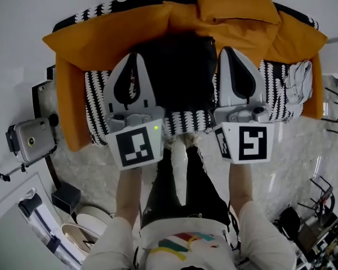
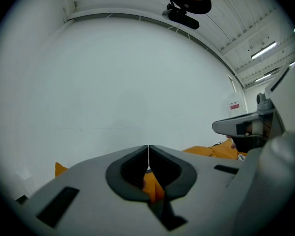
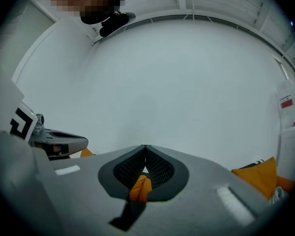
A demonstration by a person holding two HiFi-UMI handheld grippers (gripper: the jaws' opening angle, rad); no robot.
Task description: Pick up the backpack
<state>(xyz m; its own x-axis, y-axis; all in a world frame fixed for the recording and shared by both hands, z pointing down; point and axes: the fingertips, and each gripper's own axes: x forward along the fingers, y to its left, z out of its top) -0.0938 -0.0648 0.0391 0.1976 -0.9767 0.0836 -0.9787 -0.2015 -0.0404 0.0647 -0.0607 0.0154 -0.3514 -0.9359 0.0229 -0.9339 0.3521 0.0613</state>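
Backpack (image 1: 177, 66): dark, lying on the patterned sofa (image 1: 96, 103), in the gap between my two hand-held grippers, just inside each one. An orange blanket (image 1: 73, 61) drapes the sofa outside the left hand-held gripper. An orange cushion (image 1: 234, 4) sits ahead of the right one.

Left hand-held gripper (image 1: 134, 58): jaws pressed together, nothing held. In its own view only orange fabric shows through the opening behind the tips. Right hand-held gripper (image 1: 228, 50): likewise closed and empty. Both aim level over the sofa toward the bare wall. I cannot tell whether either touches the bag.

Step in hand, as I judge it: the approach, with the grasp not yet begun.

Notes for doing it well:
- Spread the jaws before going in; closed tips would only push the bag.
- Find a top handle or strap. The head view shows only a dark mass, so I cannot make one out yet.
- Bite a firm part, not loose cloth, and keep the blanket out of the jaws.
- If using both sides, grip evenly and lift straight up so the bag does not tip or drag the cover.
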